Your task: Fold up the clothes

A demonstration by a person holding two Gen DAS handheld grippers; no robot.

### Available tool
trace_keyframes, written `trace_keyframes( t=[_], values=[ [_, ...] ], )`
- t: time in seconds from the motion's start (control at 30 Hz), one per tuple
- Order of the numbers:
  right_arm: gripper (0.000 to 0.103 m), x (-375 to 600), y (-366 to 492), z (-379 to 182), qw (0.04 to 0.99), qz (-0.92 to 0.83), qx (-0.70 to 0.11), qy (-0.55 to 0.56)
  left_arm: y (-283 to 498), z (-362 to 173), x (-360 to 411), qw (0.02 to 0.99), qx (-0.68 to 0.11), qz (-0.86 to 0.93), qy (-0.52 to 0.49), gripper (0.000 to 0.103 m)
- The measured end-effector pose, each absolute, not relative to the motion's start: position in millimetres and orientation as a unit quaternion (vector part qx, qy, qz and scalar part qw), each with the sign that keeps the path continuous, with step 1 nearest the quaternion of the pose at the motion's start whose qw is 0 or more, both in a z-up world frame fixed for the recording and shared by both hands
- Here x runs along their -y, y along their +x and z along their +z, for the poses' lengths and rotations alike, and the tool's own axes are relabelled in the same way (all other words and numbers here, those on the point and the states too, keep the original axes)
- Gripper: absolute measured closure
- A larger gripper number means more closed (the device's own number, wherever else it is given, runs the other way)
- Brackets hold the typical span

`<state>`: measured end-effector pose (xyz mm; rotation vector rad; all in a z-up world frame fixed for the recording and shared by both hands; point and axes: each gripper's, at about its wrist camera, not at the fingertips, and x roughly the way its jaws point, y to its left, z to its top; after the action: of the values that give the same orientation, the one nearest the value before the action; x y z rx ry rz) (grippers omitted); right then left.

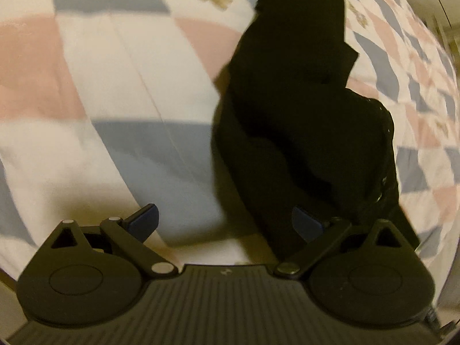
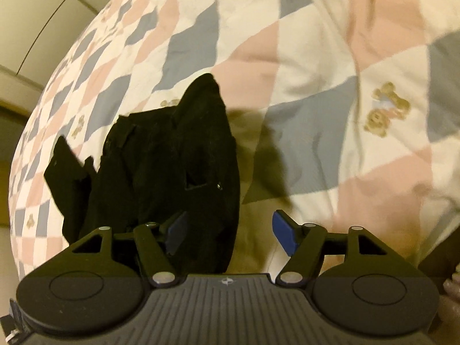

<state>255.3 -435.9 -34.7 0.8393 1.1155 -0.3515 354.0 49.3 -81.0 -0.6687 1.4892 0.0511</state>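
A black garment lies bunched on a checked quilt. In the left wrist view it fills the right of centre and reaches down past my right fingertip. My left gripper is open, its blue pads wide apart, nothing between them. In the right wrist view the same black garment lies left of centre, with a pocket opening showing. My right gripper is open; its left pad sits over the garment's near edge, its right pad over bare quilt.
The quilt has pink, grey-blue and white diamonds with teddy-bear prints. A pale wall shows beyond the bed at upper left. The other gripper pokes in beside the garment's left edge.
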Motion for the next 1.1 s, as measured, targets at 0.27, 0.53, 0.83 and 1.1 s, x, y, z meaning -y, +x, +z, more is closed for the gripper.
trace_keyframes(
  t=[0.27,0.53,0.83,1.1],
  values=[
    [0.031,468,282,-52,0.757,-0.121,-0.511,0.39,339,-113,-29,0.653,-0.636,0.07,-0.404,0.005],
    [0.029,483,319,-44,0.765,-0.076,-0.484,0.418,351,-137,-17,0.661,-0.627,0.113,-0.397,0.075],
    [0.095,468,369,41,0.786,0.014,-0.388,0.481,386,-29,-10,0.771,-0.543,0.06,-0.327,0.102],
    [0.095,456,407,144,0.813,0.105,-0.256,0.513,435,174,-42,0.895,-0.336,0.032,-0.291,0.102]
  ],
)
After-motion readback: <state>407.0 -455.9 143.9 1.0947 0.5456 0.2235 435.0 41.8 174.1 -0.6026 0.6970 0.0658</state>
